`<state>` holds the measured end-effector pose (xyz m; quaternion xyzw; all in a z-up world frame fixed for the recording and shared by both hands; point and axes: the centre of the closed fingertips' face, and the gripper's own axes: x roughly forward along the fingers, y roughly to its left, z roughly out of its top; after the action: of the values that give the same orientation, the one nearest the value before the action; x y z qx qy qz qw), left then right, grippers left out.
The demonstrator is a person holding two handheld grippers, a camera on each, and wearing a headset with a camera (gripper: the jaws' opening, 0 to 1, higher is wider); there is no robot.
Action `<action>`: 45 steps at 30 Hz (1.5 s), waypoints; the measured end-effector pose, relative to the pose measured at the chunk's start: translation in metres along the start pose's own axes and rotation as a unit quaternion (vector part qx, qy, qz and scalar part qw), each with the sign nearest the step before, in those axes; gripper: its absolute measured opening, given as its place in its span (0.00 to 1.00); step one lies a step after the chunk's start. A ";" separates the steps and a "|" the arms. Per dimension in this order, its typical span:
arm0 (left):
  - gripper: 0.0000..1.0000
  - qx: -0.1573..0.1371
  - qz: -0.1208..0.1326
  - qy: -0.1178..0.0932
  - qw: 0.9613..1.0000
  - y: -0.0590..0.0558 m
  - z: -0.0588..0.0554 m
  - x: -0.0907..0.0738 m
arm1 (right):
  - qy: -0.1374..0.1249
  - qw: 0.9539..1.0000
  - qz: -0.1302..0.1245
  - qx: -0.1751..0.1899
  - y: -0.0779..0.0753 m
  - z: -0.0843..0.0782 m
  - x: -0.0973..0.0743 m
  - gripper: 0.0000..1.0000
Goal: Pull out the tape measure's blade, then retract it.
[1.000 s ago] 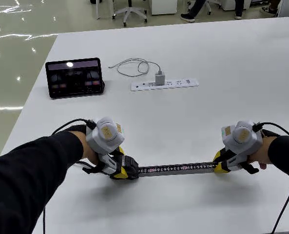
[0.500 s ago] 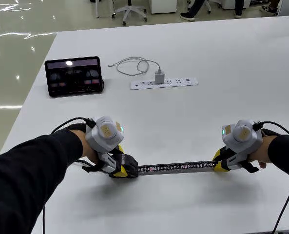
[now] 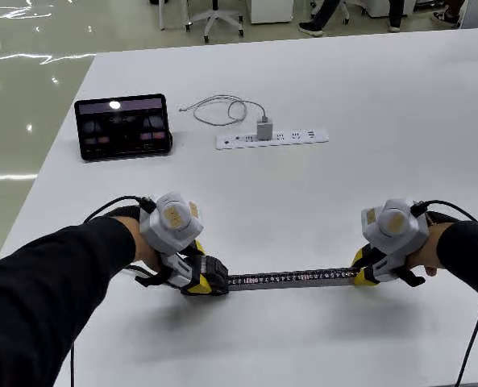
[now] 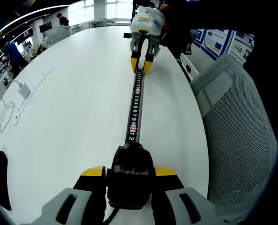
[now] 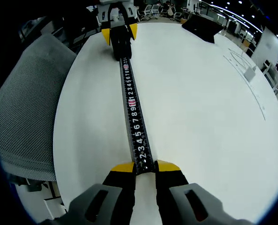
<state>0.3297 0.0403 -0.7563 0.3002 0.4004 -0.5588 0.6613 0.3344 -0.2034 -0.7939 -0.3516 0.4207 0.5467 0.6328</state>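
Note:
The tape measure's black case [image 3: 215,275] rests on the white table [image 3: 303,193], and my left gripper [image 3: 200,278] is shut on it. Its dark numbered blade [image 3: 291,280] lies drawn out flat to the right. My right gripper [image 3: 361,276] is shut on the blade's end. In the left gripper view the case [image 4: 131,176] sits between yellow-tipped jaws, and the blade [image 4: 135,108] runs to the right gripper [image 4: 142,65]. In the right gripper view my right gripper [image 5: 145,167] pinches the blade [image 5: 131,101], which leads back to the case [image 5: 122,47].
A tablet [image 3: 123,126] stands at the table's back left. Beside it lies a white power strip [image 3: 272,139] with a charger and looped cable [image 3: 222,109]. A grey mesh chair [image 4: 232,122] stands off the table's near edge. Office chairs and people's legs are beyond the far edge.
My right gripper has drifted slightly left towards the case, still holding the blade's end. The left gripper and case have stayed in place.

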 end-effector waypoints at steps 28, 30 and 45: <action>0.42 -0.005 0.034 0.016 0.999 0.009 -0.007 -0.008 | 0.013 1.000 -0.011 -0.017 0.000 -0.002 -0.001 0.29; 0.50 -0.014 0.026 0.015 0.999 0.006 -0.009 -0.010 | 0.017 1.000 -0.007 -0.007 0.002 -0.005 -0.001 0.32; 0.83 -0.056 0.062 0.006 0.996 0.015 -0.013 -0.015 | 0.023 0.999 -0.012 0.032 0.004 -0.009 -0.006 0.52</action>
<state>0.3409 0.0618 -0.7509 0.2901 0.4161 -0.4914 0.7080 0.3292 -0.2137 -0.7923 -0.3490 0.4485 0.5165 0.6406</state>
